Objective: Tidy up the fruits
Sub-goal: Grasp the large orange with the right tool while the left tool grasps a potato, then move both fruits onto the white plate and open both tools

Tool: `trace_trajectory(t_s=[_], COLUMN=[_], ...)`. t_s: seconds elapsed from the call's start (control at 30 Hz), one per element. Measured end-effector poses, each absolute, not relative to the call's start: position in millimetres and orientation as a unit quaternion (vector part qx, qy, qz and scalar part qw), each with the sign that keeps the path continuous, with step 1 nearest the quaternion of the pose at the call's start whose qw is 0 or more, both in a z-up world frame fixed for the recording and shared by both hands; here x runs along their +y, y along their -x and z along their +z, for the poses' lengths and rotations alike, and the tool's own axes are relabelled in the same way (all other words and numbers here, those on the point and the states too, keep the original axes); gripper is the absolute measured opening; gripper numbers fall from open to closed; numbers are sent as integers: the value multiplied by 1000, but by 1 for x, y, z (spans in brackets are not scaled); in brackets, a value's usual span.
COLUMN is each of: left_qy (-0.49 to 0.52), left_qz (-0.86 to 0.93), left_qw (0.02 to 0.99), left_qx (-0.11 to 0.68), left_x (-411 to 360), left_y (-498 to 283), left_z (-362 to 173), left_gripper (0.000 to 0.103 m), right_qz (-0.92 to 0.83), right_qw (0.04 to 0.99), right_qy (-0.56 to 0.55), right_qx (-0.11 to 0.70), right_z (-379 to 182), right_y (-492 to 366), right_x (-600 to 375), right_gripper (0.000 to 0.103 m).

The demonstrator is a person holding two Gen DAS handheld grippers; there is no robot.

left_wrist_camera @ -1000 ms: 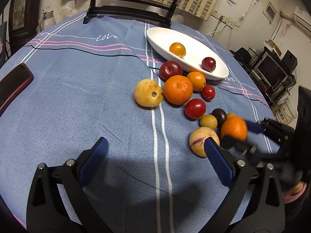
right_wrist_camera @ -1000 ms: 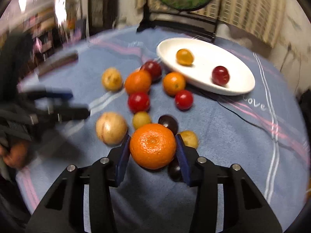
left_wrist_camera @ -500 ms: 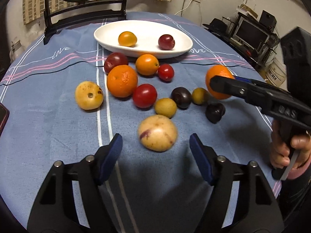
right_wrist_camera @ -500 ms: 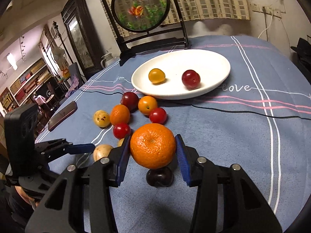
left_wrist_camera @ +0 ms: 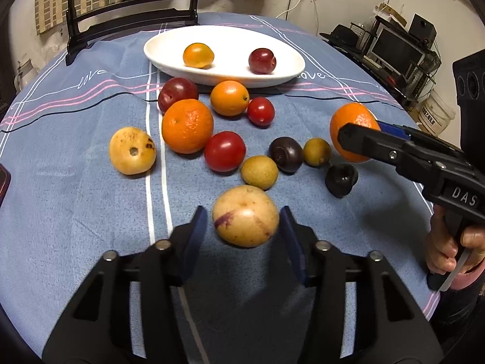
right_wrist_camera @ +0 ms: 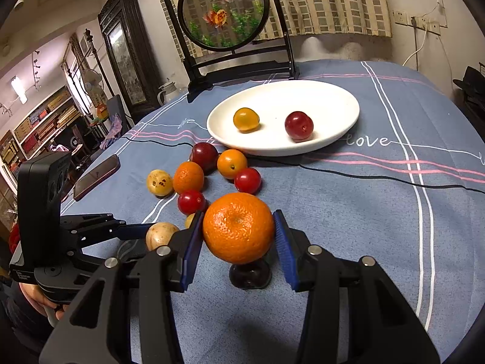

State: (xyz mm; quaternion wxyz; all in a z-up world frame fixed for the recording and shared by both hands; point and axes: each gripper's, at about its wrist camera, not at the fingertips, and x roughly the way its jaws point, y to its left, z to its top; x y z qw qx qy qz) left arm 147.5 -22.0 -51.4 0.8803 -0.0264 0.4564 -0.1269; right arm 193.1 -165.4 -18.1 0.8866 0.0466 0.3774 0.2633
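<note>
A lived-in home: clothed dining table (right_wrist_camera: 394, 212), carved wooden cabinet (right_wrist_camera: 127, 45), crowded bookshelves (right_wrist_camera: 39, 124), curtains (right_wrist_camera: 327, 3).

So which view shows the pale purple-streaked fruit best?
The left wrist view: the purple-streaked fruit sits whole and close between the left gripper fingers. In the right wrist view only its top shows, behind the right gripper.

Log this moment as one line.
right tool shut on orange | left tool open around yellow fruit | plate: two fruits
</note>
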Motion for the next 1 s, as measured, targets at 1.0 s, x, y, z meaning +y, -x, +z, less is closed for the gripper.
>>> trace_trajectory(t_s=[1.0], left_qy=[32], left_qz=[-83], left_qw=[898], left_qx=[431], left_x=[21], left_y=[-369], left_z=[22], left_gripper=[42], right_qz=[221], right_qw=[899], right_qy=[-9], right_qx=[379], right_z=[-7], right_y=[-329], right_x=[-120], right_gripper=[46])
